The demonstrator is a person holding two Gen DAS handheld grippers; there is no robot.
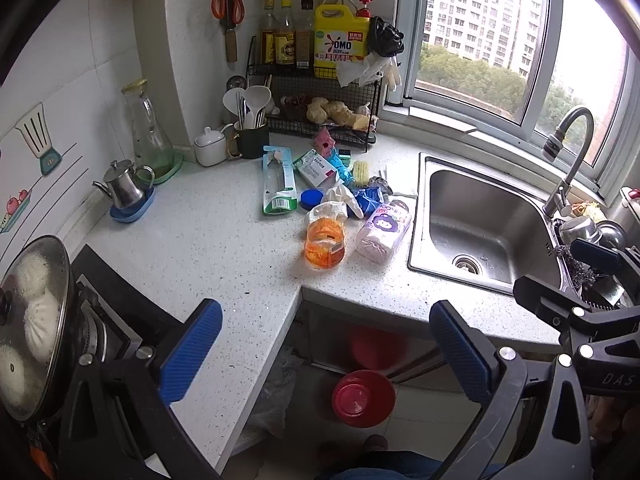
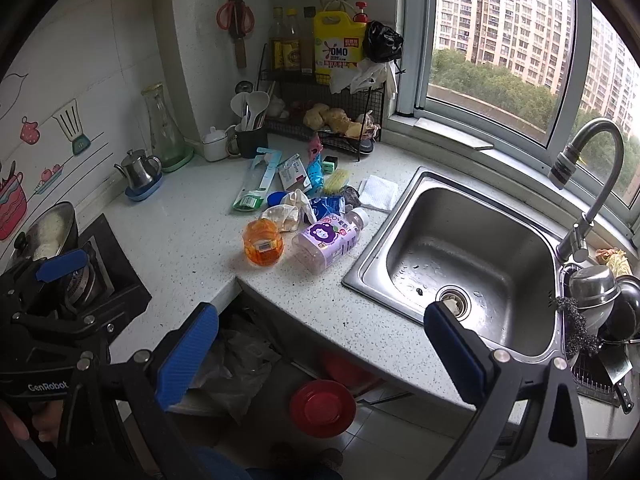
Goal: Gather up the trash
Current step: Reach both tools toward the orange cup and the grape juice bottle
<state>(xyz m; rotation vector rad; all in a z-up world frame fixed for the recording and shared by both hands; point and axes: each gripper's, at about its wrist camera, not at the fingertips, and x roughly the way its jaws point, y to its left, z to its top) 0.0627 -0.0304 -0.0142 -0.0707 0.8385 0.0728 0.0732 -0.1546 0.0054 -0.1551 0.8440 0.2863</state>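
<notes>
Both claws, left claw [image 1: 326,354] and right claw [image 2: 320,356], spread wide and gripping nothing, hung near the tabletop [image 1: 192,248] edge. Trash pile [image 1: 344,200] sat farther in, left of sink [image 1: 476,220], probably heaped for easy grabbing.

A home kitchen. A steel sink [image 2: 472,264] sits beside a stove [image 1: 108,312]. Oil bottles [image 1: 284,36] fill a rack.

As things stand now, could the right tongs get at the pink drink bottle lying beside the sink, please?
Probably yes. The right tongs are open and empty, the pink drink bottle lies on its side on bare counter ahead of them, and only the orange jar sits close alongside.
</notes>
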